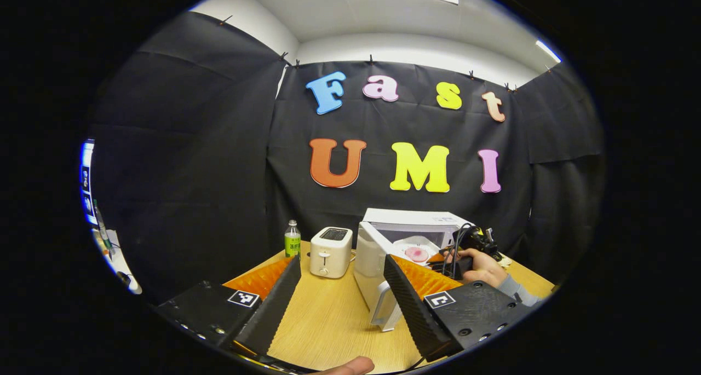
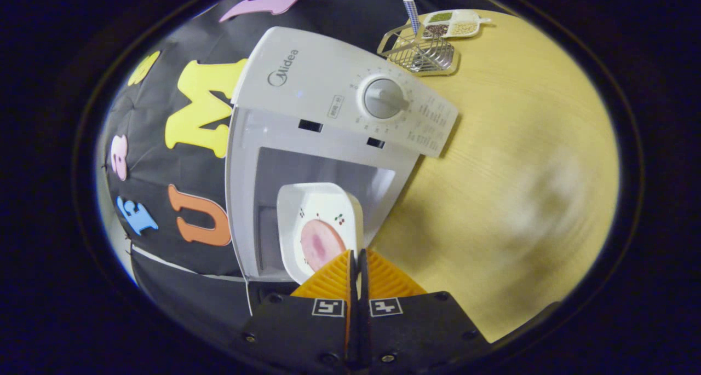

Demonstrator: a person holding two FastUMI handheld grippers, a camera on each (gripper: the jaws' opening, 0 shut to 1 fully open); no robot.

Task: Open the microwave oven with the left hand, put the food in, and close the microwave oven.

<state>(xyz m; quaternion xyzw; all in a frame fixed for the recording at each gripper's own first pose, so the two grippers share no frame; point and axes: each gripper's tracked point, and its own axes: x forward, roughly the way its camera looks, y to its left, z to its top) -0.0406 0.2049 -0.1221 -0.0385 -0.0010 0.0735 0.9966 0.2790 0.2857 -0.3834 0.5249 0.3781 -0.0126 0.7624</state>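
The white microwave [image 1: 408, 221] stands at the back of the wooden table with its door [image 1: 372, 271] swung open toward me. My left gripper [image 1: 342, 261] hangs open in front of the door, holding nothing. A hand holds my right gripper [image 1: 441, 256] at the oven's mouth. In the right gripper view, the right gripper [image 2: 356, 253] is shut on the rim of a white square plate [image 2: 315, 202]. The plate carries a pink round slice of food [image 2: 319, 243] and reaches into the microwave [image 2: 328, 90] cavity. The dial [image 2: 385, 98] is on the control panel.
A white toaster [image 1: 330, 251] and a green bottle [image 1: 292, 239] stand left of the microwave. A wire rack [image 2: 424, 52] and a divided tray [image 2: 457, 23] sit beyond the oven's control side. Bare wooden table [image 2: 520, 172] lies beside the oven.
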